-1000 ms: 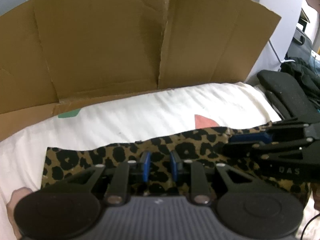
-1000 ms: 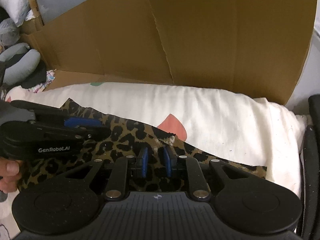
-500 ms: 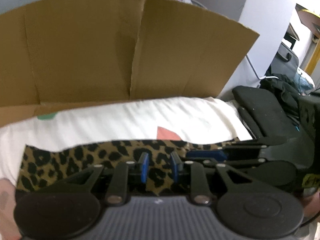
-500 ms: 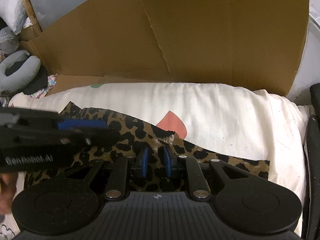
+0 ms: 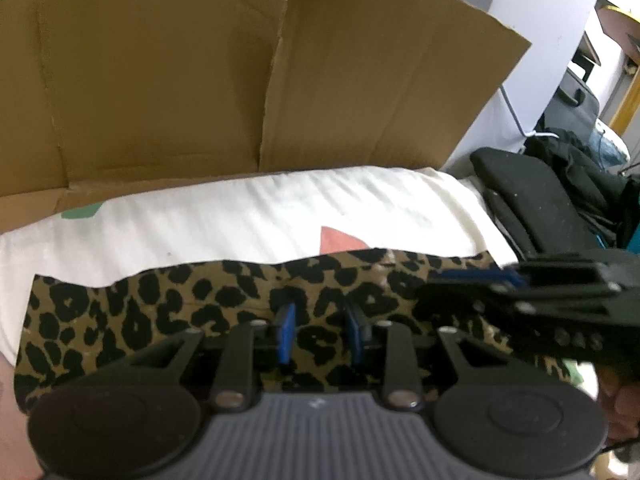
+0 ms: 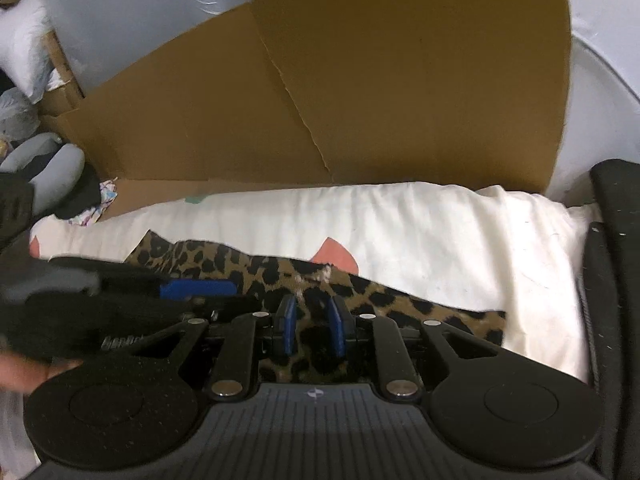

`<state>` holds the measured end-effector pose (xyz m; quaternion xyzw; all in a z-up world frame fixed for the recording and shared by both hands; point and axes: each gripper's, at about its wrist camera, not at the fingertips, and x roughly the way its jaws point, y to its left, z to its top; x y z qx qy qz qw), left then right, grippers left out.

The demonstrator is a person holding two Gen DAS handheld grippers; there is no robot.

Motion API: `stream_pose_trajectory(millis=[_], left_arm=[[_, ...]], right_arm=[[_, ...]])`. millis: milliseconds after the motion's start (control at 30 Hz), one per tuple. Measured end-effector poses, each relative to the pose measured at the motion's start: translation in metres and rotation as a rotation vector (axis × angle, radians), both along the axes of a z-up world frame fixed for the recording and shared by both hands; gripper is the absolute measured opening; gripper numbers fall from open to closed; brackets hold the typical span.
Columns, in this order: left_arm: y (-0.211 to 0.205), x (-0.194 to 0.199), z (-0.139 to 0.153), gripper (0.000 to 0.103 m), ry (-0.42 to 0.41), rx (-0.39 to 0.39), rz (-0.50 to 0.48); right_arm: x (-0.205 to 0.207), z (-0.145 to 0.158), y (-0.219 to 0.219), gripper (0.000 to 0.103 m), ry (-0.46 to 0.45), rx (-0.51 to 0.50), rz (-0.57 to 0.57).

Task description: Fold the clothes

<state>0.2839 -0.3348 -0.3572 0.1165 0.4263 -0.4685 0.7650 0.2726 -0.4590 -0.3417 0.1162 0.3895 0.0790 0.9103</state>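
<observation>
A leopard-print cloth (image 5: 160, 312) lies as a long folded strip across the near part of a cream-white quilt (image 5: 260, 208), its far edge wavy and its ends close to the quilt's left and right sides. The quilt carries a pink patch (image 5: 338, 240) just past the cloth's far edge and a green patch (image 5: 80, 211) near its far left corner.

The left gripper (image 5: 320, 330) hangs over the middle of the strip. Its jaws have just been opening and now stand partly apart, with the print showing in the gap; the blue pads do not seem to press on the fabric. The right gripper (image 6: 311, 330) sits over the cloth nearer its right end, jaws narrowly apart with cloth seen between them; whether the pads pinch it I cannot tell. In each wrist view the other gripper reaches in from the side, low over the cloth, and part of a hand (image 6: 24, 372) shows behind it, blurred.

A large sheet of brown cardboard (image 5: 200, 80), creased and split down one fold, stands along the quilt's far edge and blocks what lies behind. A black padded chair (image 5: 520, 200) crowds the right side, with dark clothes (image 5: 580, 168) heaped on it. Off the far left corner lie a grey neck pillow (image 6: 52, 168) and a white pillow (image 6: 20, 44).
</observation>
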Motion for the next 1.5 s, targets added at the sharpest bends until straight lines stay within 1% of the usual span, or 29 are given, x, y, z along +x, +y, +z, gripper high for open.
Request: stream_pose_trajectory(millis=[100, 267, 467, 533, 600, 767, 1000, 1100, 1167, 1267, 1333, 1433, 1500], left_arm=[[-0.001, 0.001, 0.0, 0.031, 0.005, 0.006, -0.005], [-0.003, 0.002, 0.0, 0.031, 0.0, 0.013, -0.022], [-0.002, 0.002, 0.0, 0.031, -0.001, 0.013, -0.024], [-0.003, 0.003, 0.0, 0.031, 0.004, 0.015, -0.024], [-0.004, 0.004, 0.0, 0.03, 0.008, 0.019, -0.024], [-0.005, 0.005, 0.001, 0.03, 0.016, 0.027, -0.023], [-0.005, 0.007, 0.001, 0.031, 0.032, 0.031, -0.022], [-0.005, 0.008, 0.001, 0.031, 0.037, 0.03, -0.022], [-0.004, 0.008, 0.0, 0.031, 0.036, 0.026, -0.022], [-0.004, 0.007, 0.0, 0.031, 0.036, 0.021, -0.021], [-0.003, 0.008, 0.0, 0.031, 0.036, 0.018, -0.019], [-0.003, 0.008, 0.0, 0.031, 0.035, 0.015, -0.019], [-0.002, 0.008, -0.001, 0.031, 0.035, 0.011, -0.019]], right_arm=[[-0.014, -0.003, 0.002, 0.024, 0.01, -0.031, 0.026], [-0.03, -0.019, -0.002, 0.024, 0.063, -0.081, 0.054], [-0.04, -0.024, -0.028, 0.022, 0.108, -0.124, -0.005], [-0.043, -0.022, -0.039, 0.022, 0.116, -0.108, -0.036], [-0.048, -0.014, -0.046, 0.024, 0.105, -0.093, -0.058], [-0.061, 0.01, -0.049, 0.024, 0.059, -0.046, -0.06], [-0.082, 0.041, -0.021, 0.024, 0.032, 0.025, -0.052], [-0.091, 0.047, -0.001, 0.024, 0.031, 0.073, -0.047], [-0.096, 0.044, 0.015, 0.024, 0.028, 0.082, -0.039], [-0.1, 0.031, 0.037, 0.025, 0.02, 0.052, -0.016], [-0.102, 0.02, 0.049, 0.025, 0.003, 0.005, 0.002], [-0.101, 0.006, 0.058, 0.025, -0.006, -0.068, 0.029], [-0.101, -0.003, 0.058, 0.024, 0.009, -0.09, 0.029]])
